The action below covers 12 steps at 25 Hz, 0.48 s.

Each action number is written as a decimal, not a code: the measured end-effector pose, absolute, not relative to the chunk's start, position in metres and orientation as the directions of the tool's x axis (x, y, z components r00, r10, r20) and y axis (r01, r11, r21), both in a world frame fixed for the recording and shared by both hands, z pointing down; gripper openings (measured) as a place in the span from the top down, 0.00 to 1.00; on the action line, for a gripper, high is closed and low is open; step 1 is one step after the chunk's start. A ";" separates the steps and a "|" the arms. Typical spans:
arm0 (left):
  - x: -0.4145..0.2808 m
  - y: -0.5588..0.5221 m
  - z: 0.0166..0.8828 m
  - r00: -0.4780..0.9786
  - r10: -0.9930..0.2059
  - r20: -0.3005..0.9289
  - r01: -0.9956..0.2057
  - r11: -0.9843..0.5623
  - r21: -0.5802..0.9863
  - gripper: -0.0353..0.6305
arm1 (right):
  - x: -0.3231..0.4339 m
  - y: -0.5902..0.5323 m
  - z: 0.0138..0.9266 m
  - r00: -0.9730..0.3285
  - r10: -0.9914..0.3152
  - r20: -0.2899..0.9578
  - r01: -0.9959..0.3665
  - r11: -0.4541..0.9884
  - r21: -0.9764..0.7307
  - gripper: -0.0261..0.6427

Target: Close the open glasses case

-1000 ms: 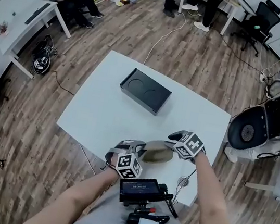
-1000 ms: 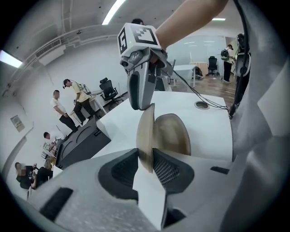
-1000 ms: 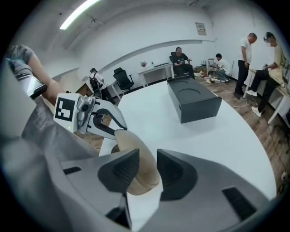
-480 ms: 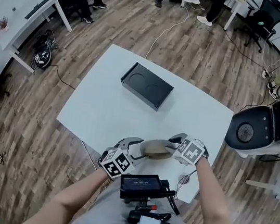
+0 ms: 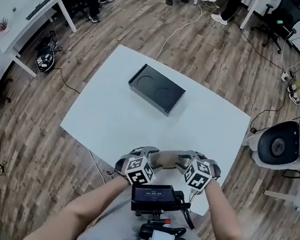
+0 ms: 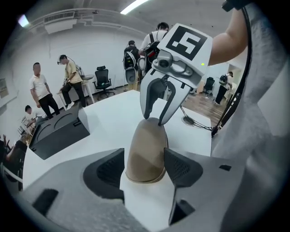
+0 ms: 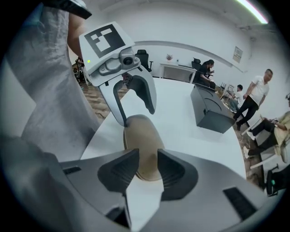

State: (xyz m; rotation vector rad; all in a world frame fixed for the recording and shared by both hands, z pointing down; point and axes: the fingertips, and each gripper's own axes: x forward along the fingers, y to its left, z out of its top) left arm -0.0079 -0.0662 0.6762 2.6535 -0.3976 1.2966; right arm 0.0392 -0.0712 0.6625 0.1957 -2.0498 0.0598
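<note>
White table [image 5: 105,115], six o'clock: glasses case [image 5: 167,159] looks closed; right gripper [image 7: 146,171] clamps it, left gripper [image 6: 144,166] gapes around it; release remains.

Left gripper [image 6: 145,168] and right gripper [image 7: 146,170] are the same build.
- Shells: pale grey, moulded; each claw is two curved prongs.
- Pads [image 6: 182,166]: dark and finely ribbed, on the claw's inner faces.
- Marker cube [image 6: 188,43]: white with black squares, behind the claw. A small green light [image 6: 202,64] sits beside it.
- Cable [image 6: 248,54]: thin and black, running back from the claw along the forearm.
- Garment [image 5: 104,233]: light grey cloth.
- Black unit [image 5: 152,197]: small lit screen, worn in front, behind both claws.
</note>
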 end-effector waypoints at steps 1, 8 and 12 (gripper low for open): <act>-0.007 -0.063 0.680 0.582 -0.164 0.796 -0.306 -0.952 0.028 0.56 | 0.039 -0.068 0.665 -0.449 -0.117 0.886 -0.156 0.986 0.051 0.76; 0.001 -0.053 0.691 0.515 -0.187 0.837 -0.264 -0.963 -0.052 0.56 | 0.048 -0.057 0.679 -0.404 -0.172 0.898 -0.126 0.983 0.131 0.76; 0.002 -0.051 0.691 0.509 -0.209 0.835 -0.260 -0.962 -0.081 0.56 | 0.049 -0.057 0.682 -0.405 -0.186 0.895 -0.136 0.980 0.143 0.76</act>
